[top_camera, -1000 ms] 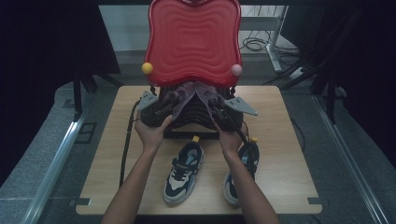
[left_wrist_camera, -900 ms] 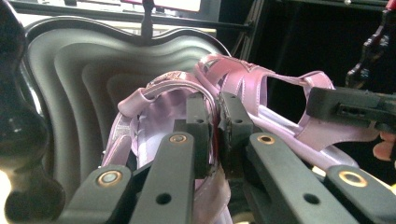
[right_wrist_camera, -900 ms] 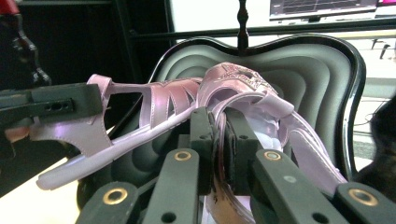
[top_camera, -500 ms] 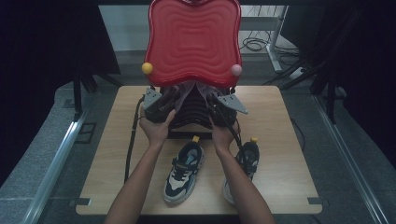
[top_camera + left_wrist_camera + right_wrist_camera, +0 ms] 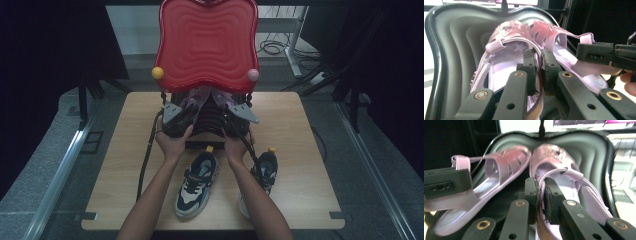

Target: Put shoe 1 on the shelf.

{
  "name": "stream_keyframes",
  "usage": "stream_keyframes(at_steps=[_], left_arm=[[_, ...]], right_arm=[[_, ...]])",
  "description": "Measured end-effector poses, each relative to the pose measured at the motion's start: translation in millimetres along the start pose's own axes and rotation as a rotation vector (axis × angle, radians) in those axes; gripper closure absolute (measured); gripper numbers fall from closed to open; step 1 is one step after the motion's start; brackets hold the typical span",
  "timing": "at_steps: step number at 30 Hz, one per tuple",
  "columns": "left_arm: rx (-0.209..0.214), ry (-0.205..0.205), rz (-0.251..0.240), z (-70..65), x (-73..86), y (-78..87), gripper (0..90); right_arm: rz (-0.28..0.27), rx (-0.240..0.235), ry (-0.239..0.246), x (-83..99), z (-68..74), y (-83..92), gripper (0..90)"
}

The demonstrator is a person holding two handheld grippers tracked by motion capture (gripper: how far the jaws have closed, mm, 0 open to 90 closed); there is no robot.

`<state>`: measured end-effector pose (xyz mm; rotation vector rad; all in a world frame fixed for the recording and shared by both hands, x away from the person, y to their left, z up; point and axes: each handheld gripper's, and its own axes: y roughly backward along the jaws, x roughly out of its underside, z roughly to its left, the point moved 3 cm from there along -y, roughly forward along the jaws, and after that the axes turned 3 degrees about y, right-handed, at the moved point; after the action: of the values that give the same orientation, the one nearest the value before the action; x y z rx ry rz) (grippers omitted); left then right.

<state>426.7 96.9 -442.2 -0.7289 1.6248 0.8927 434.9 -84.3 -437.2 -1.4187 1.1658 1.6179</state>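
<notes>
Right sneaker [image 5: 264, 170] half hidden under forearm.

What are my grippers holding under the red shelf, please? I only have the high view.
Observer: The left gripper is shut on the side rim of a pink sandal.
Operator: And what about the right one, please?
Observer: The right gripper pinches the other sandal by its rim too.
Operator: Where do the sandals sit?
Observer: Side by side, toes pointing away from the grippers, in a dark ridged tray.
</notes>
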Motion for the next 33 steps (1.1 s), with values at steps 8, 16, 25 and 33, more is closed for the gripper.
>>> stream_keyframes(at_steps=[8, 16, 25, 33], left_arm=[[0.003, -0.012, 0.019, -2.2, 8.5, 1.8, 79.3], [-0.021, -0.022, 0.024, -3.8, 10.7, 2.8, 80.7], [-0.036, -0.037, 0.028, -7.6, 10.9, 2.4, 85.0], [-0.018, -0.011, 0.075, -7.7, 16.0, -2.5, 78.3]], right_arm=[[0.042, -0.048, -0.038, 13.1, 0.9, 2.1, 79.2], [0.047, -0.081, -0.068, 10.0, -3.7, 6.8, 78.3], [0.031, -0.129, -0.143, 11.1, -3.1, 3.1, 83.8], [0.038, -0.142, -0.139, 11.4, -3.4, 3.8, 81.9]])
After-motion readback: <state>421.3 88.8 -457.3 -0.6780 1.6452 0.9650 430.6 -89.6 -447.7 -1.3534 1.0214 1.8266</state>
